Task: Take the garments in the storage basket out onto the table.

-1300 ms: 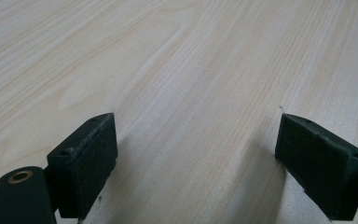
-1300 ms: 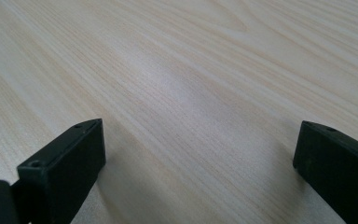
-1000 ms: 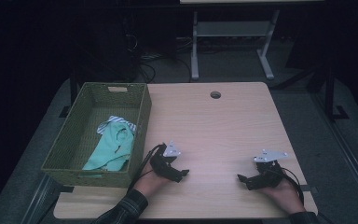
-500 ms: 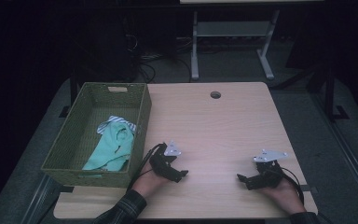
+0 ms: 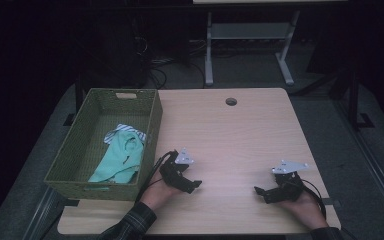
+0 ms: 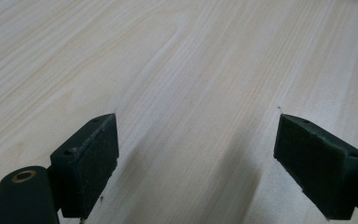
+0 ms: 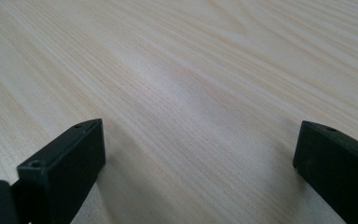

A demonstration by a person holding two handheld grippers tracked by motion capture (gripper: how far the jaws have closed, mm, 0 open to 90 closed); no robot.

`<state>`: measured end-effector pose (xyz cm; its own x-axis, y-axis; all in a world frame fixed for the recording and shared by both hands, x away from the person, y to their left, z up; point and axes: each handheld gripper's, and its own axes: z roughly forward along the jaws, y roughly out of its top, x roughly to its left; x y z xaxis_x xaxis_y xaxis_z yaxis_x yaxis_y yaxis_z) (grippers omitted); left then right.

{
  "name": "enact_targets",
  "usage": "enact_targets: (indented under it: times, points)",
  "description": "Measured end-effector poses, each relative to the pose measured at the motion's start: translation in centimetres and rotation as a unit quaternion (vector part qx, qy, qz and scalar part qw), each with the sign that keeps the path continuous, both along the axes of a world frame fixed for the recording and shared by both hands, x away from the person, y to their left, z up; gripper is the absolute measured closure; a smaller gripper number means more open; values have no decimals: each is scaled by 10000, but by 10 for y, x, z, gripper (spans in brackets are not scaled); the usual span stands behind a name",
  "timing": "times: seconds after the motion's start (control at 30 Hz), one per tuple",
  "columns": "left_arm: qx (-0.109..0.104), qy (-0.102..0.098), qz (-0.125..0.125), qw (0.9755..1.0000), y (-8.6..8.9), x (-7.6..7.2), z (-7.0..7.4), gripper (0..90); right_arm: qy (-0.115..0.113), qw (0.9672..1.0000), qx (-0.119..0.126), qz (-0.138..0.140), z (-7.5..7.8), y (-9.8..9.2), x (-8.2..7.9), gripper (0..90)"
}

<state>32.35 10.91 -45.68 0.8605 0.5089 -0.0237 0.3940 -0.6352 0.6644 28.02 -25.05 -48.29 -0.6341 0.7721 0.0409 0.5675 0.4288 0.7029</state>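
Both tongs parked on the worktop, nothing picked up yet.
Left tongs (image 5: 194,185) and right tongs (image 5: 258,191) rest low with jaws spread wide over bare wood; farther off, the mint-green garment (image 5: 121,157) lies in the woven basket (image 5: 152,125), so the left hand must likely swing over its rim.
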Motion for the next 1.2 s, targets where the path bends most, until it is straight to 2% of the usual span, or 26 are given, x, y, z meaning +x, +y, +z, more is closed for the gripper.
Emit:
enact_targets:
  times: [0.5,1.2]
  points:
    - [-146,84,-11,9999,2,1,9,135,3,10000,-9,5,0,0,0,17]
    - [-128,28,9,9999,3,0,27,135,3,10000,-3,-2,0,0,0,17]
